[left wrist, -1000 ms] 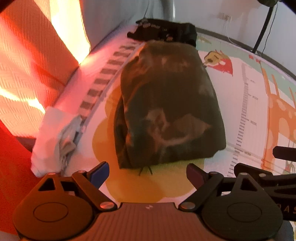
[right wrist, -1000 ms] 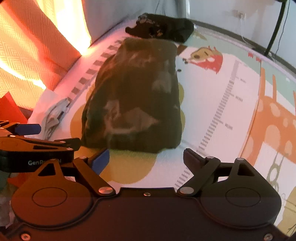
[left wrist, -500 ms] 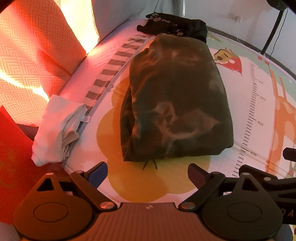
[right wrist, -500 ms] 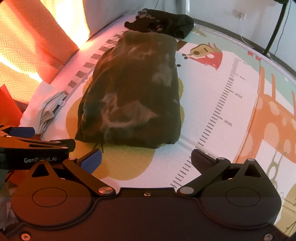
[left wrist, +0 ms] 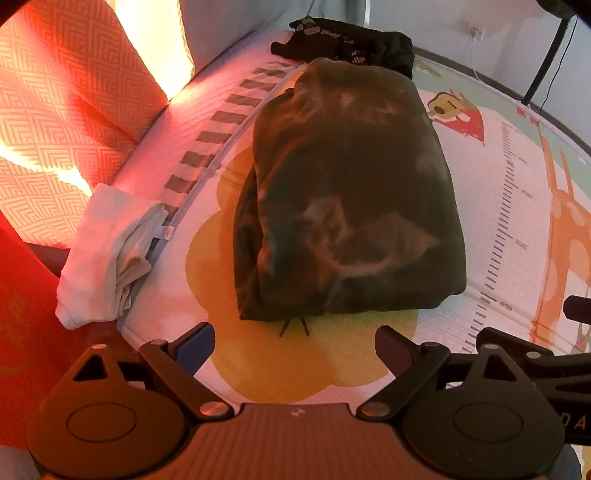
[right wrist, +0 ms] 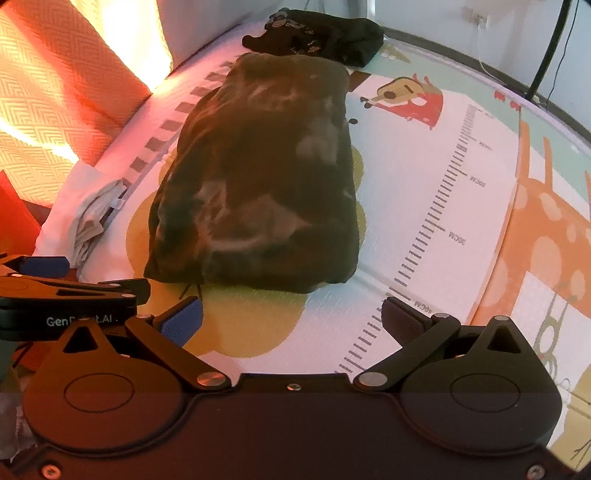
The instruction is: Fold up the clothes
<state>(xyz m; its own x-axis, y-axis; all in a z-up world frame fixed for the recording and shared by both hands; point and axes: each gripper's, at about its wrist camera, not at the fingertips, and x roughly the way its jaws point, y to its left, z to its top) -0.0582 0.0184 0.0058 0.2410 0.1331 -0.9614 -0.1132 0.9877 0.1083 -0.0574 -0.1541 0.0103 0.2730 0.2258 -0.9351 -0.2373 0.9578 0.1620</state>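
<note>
The folded green garment (left wrist: 347, 199) is lying on the play mat (left wrist: 509, 206), stretching away from both claws. The left claw (left wrist: 295, 343) and right claw (right wrist: 291, 317) are hanging wide open, empty, just before its near edge.

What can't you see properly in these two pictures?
- Dark green garment: what kind of clothing it is; both views, folded into a bundle.
- Black garment: its shape; both views, crumpled at the far end, partly behind the green bundle in the left view.
- White cloth: its near end; right view, hidden by the left hand-held gripper.
</note>
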